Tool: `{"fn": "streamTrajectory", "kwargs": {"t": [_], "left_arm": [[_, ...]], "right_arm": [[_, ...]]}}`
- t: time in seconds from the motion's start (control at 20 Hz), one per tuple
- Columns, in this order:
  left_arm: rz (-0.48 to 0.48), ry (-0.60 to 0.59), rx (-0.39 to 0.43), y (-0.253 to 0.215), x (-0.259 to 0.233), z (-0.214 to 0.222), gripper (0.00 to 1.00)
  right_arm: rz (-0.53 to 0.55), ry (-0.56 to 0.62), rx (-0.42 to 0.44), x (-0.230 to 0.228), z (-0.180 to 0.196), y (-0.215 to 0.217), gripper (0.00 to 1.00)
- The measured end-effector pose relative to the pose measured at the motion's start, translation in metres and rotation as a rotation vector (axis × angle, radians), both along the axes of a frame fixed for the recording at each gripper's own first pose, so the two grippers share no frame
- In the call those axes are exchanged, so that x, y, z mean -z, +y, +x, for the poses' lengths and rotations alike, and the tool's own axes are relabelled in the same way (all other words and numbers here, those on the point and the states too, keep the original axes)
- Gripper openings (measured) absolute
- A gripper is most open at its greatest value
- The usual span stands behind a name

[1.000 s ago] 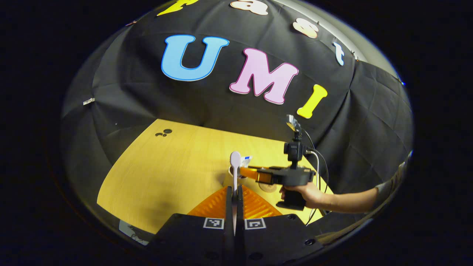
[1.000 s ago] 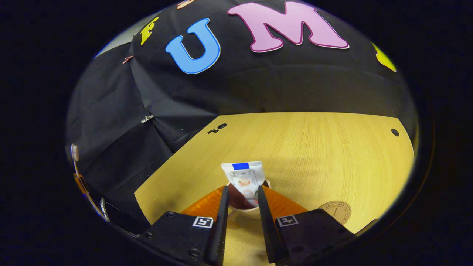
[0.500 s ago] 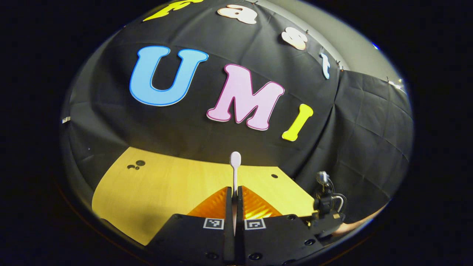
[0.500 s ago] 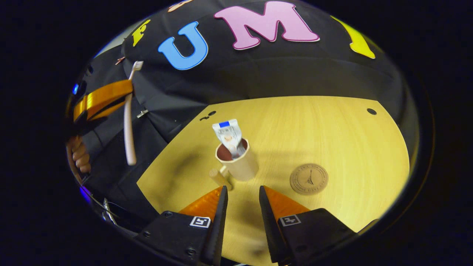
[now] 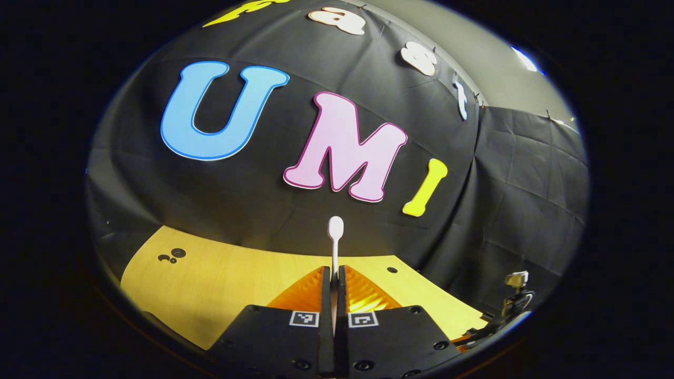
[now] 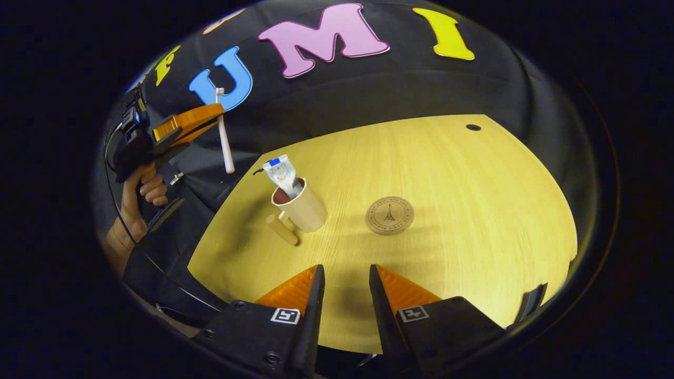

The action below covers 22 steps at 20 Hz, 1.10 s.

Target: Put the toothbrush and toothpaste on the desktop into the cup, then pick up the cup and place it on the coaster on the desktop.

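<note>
Gripping one toothbrush [image 5: 335, 231]: left tongs [image 5: 334, 279] | right tongs [image 6: 345, 279] released | one toothpaste [image 6: 281, 175] in one cup [image 6: 301, 208]

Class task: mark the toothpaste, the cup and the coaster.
toothpaste [image 6: 283, 175], right gripper view, middle of the tube.
cup [image 6: 306, 209], right gripper view, outer wall.
coaster [image 6: 389, 215], right gripper view, centre of the disc.

Recording booth: black cloth wall [image 5: 274, 210] behind a bare wooden desktop [image 6: 447, 173].

We see the right claw [image 6: 345, 295] let go of the toothpaste [image 6: 283, 175], now farther from the cup [image 6: 300, 208].
</note>
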<state>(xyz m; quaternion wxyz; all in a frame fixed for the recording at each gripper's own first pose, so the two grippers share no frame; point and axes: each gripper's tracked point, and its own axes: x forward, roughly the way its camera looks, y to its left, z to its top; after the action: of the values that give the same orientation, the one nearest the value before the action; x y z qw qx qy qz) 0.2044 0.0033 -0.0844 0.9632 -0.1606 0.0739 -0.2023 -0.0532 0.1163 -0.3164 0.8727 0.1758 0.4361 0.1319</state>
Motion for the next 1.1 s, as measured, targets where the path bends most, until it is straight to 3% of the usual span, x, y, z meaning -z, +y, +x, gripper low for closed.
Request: {"fn": "streamTrajectory", "kwargs": {"t": [0.5, 0.75, 1.1], "left_arm": [[0.076, -0.014, 0.016, -0.020, 0.049, 0.049, 0.06], [0.129, 0.013, 0.036, -0.031, 0.081, 0.053, 0.06], [0.114, 0.061, 0.017, -0.034, 0.116, 0.043, 0.06]], "right_arm": [[-0.075, -0.009, 0.152, -0.007, -0.019, -0.057, 0.52], [-0.083, -0.001, 0.201, -0.009, -0.032, -0.072, 0.52], [-0.072, -0.014, 0.232, -0.015, -0.034, -0.082, 0.52]]}}
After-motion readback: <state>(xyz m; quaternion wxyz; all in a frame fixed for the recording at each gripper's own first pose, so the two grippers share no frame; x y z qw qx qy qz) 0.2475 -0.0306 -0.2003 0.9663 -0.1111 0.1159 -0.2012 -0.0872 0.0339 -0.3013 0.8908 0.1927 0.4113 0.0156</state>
